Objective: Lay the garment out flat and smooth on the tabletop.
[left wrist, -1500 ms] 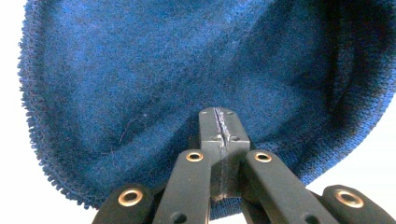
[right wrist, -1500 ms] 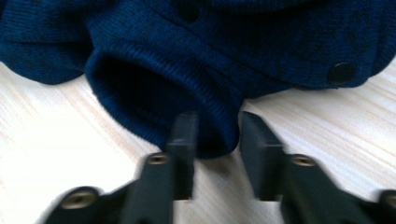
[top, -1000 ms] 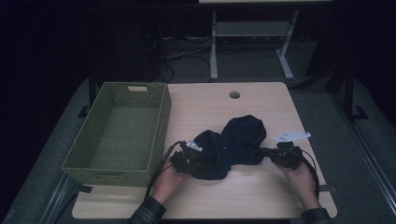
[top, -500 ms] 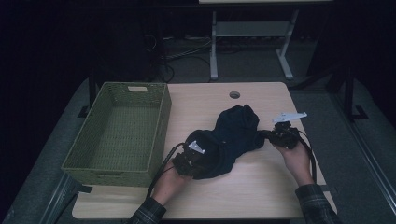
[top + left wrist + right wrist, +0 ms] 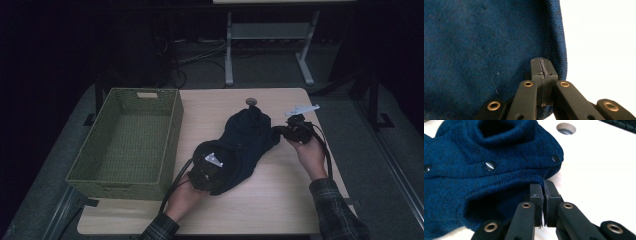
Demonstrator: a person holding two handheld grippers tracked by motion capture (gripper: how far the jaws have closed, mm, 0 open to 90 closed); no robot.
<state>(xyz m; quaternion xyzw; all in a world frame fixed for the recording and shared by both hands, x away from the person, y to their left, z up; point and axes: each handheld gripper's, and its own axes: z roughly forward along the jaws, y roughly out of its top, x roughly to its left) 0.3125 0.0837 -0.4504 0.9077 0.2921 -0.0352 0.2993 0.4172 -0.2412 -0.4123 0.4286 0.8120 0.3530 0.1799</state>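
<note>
- No brand, label or readable writing that I can make out on anything.
- Left tool (image 5: 541,72): jaws clenched flat together on the hem of the dark blue knit garment (image 5: 245,145); in the left gripper view I see a thin line of fabric pinched in the seam between them, right at the stitched edge.
- Right tool (image 5: 543,192): jaws pressed together with a sliver of gap, nipping the ribbed edge of the same garment; the fabric bunches just above the jaw tips.
- Garment sits on the table (image 5: 280,200) at centre-right, stretched diagonally between the two tools, near end at my left hand (image 5: 182,197), far end by my right hand (image 5: 310,155).
- Garment material: fine knit, soft matte nap, folded collar-like opening at top, three dark round snap buttons (image 5: 490,165) along one flap in the right gripper view.
- Table: pale wood-look top, rounded corners, with a round cable hole (image 5: 251,101) just beyond the garment's far end.
- Green woven basket (image 5: 125,175): rectangular, tall sloped walls, on the table's left side, just beside the left tool but I can't tell if touching.
- Grey three-cornered plates on both tools; plaid sleeve (image 5: 335,207) on my right forearm.
</note>
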